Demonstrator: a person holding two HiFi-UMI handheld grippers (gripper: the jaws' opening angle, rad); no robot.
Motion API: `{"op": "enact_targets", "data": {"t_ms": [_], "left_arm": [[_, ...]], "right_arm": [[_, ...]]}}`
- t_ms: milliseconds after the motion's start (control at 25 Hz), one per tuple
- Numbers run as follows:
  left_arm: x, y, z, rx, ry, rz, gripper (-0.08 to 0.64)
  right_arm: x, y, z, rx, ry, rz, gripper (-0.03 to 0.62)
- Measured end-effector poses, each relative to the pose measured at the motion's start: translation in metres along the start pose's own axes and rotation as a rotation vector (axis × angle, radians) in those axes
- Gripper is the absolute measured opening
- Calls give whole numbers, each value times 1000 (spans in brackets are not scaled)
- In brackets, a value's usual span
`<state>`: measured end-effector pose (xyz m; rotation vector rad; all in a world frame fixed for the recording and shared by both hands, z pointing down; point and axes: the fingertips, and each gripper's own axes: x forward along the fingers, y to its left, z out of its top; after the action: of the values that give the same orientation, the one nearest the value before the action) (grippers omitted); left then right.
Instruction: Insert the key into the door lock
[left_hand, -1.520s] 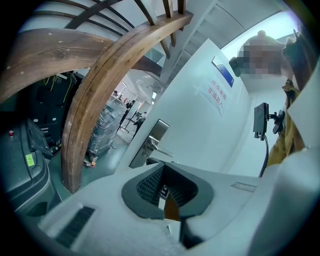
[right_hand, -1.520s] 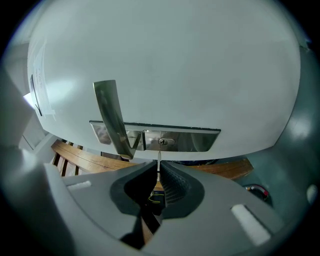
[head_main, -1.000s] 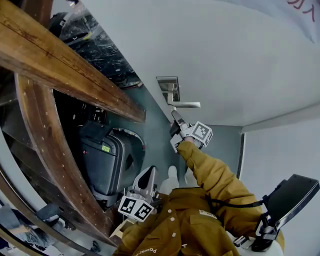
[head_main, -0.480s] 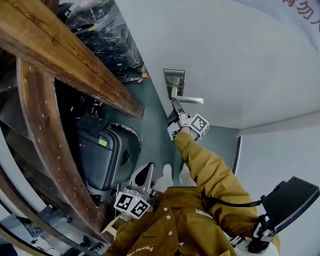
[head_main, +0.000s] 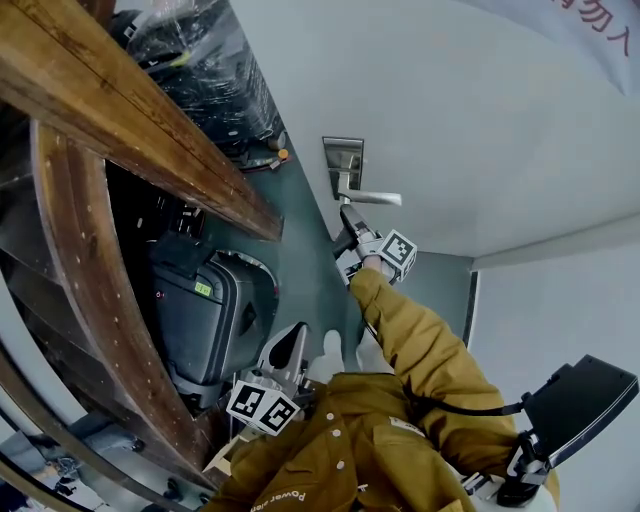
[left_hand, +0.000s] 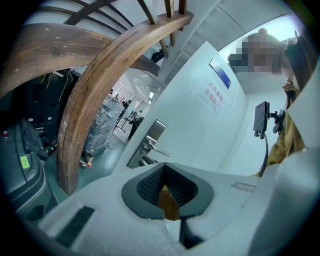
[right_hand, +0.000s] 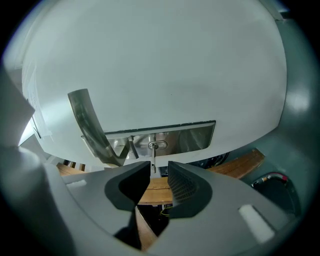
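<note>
Just opened on the right gripper (right_hand: 160, 167), pads off the key (right_hand: 152, 159) — seated in the door lock (right_hand: 158, 145) on the steel plate (right_hand: 192, 137) beside the handle (right_hand: 87, 122), outer end between the spread jaws. Shut on nothing at the left gripper (left_hand: 165, 167), low by the jacket (head_main: 400, 350).

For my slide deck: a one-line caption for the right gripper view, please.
Right gripper, jaws just opened, with the key between them sticking out of the door lock.
</note>
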<state>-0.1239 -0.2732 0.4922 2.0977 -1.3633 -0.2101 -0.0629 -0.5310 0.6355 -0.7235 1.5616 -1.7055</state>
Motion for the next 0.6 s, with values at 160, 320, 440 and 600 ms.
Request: {"op": "enact_targets", "data": {"t_ms": [160, 320, 440, 600], "left_arm": [[5, -2, 2, 0, 3, -19, 2], [10, -6, 3, -8, 6, -39, 2], [18, -10, 3, -11, 9, -65, 2], [26, -18, 4, -5, 22, -100, 2]], "right_arm": [[-13, 17, -6, 5, 26, 34, 113], [-42, 50, -14, 6, 37, 83, 21], [-64, 75, -20, -49, 66, 100, 8], [-97, 115, -36, -128, 116, 111, 8]]}}
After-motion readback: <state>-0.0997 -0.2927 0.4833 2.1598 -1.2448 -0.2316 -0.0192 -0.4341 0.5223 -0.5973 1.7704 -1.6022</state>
